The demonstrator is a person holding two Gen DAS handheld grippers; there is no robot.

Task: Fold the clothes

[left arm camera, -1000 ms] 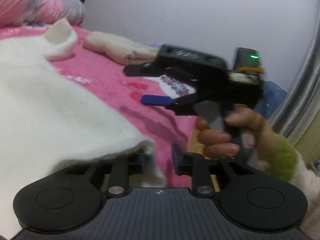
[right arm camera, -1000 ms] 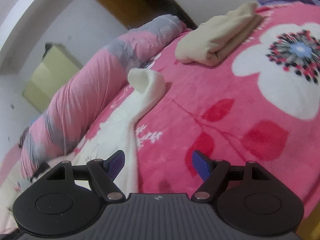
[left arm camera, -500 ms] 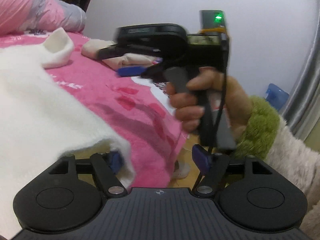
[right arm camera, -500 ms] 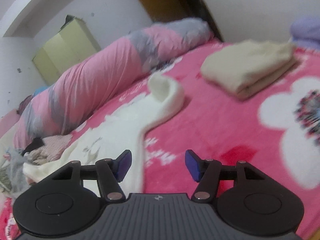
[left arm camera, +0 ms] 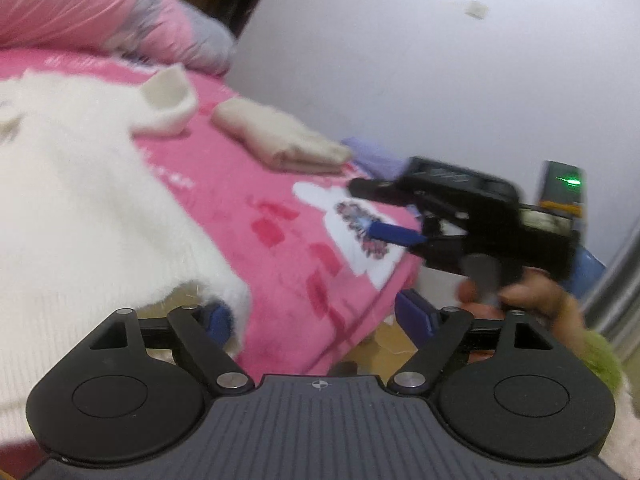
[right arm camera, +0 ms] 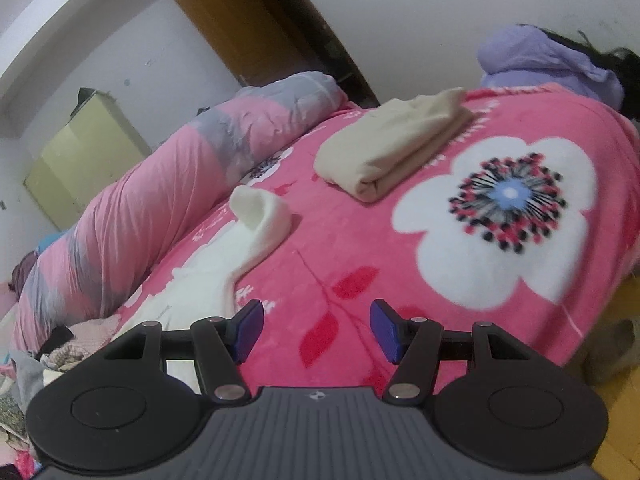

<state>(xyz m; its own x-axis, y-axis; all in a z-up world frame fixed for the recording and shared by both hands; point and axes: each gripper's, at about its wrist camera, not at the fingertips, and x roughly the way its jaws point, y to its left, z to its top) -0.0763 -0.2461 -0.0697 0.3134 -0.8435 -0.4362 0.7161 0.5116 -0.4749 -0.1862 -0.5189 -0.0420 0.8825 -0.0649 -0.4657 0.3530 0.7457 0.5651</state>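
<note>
A fluffy white knitted sweater [left arm camera: 80, 208] is lying spread across a pink fleece blanket printed with large white flowers [right arm camera: 400, 248], its sleeve cuff [right arm camera: 260, 208] curling up toward a long pink-and-grey quilted bolster [right arm camera: 160, 200] at the bed's far side. The left gripper [left arm camera: 316, 316], black with blue pads, is hovering at the sweater's near corner with its jaws opening; the white hem is draping over the left-hand pad while the other pad is standing clear of the cloth, so nothing is being pinched. The right gripper [right arm camera: 316, 330] is hanging over the bare blanket just beside the sweater's edge, its jaws standing apart with only blanket showing between them. In the left wrist view, a person's hand [left arm camera: 520, 296], in a green cuff, is holding that right gripper above the bed's corner. A folded beige garment [right arm camera: 392, 152] is resting farther up the blanket, well apart from the sweater, with a lilac bundle of cloth [right arm camera: 540, 64] lying beyond it near the wall.
</note>
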